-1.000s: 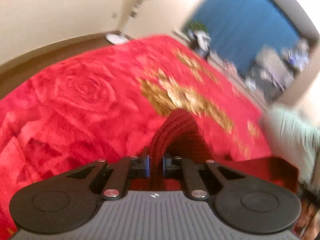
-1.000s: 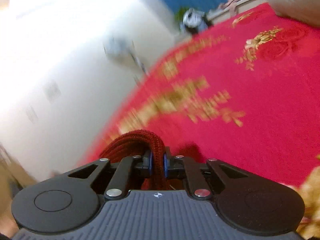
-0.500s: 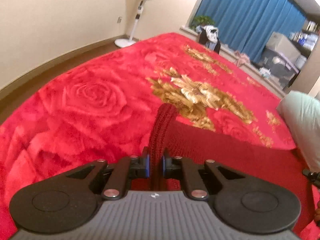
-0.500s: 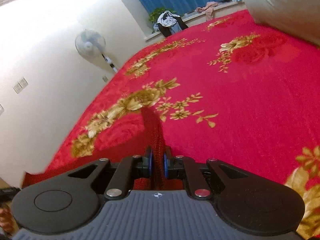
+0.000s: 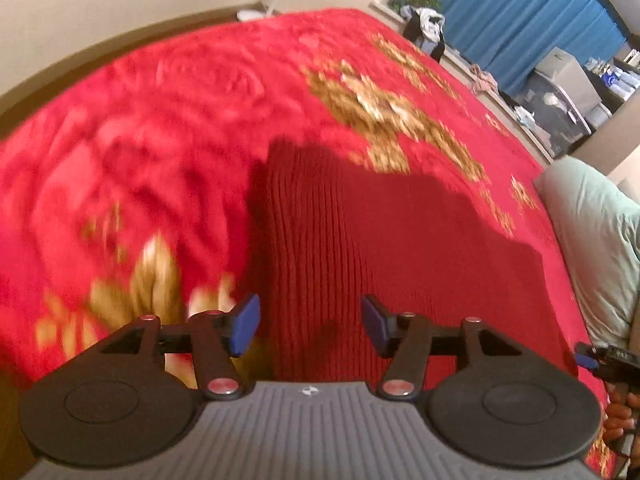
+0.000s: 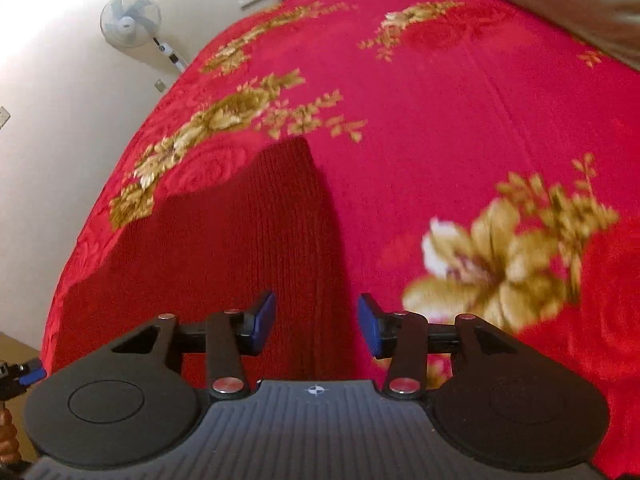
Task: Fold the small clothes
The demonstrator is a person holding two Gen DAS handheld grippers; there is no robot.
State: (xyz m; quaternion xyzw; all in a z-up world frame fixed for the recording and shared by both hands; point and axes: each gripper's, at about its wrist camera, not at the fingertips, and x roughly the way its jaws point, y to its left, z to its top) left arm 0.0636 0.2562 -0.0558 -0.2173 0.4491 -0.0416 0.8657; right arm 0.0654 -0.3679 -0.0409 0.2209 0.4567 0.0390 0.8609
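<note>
A dark red ribbed knit garment (image 5: 360, 240) lies flat on the red flowered bedspread (image 5: 160, 140). My left gripper (image 5: 310, 326) is open and empty, just above the garment's near left edge. The garment also shows in the right wrist view (image 6: 248, 240), spread to the left. My right gripper (image 6: 316, 326) is open and empty above its near right edge. The tip of the other gripper (image 5: 600, 360) shows at the right edge of the left wrist view.
A pale green pillow (image 5: 592, 232) lies at the bed's right side. A standing fan (image 6: 130, 20) is by the white wall. Blue curtains (image 5: 520, 12), a dark bag (image 5: 424, 28) and storage boxes (image 5: 560, 92) are beyond the bed.
Both grippers held the garment pinched and lifted; now both have opened and let it go, and it lies flat on the bedspread.
</note>
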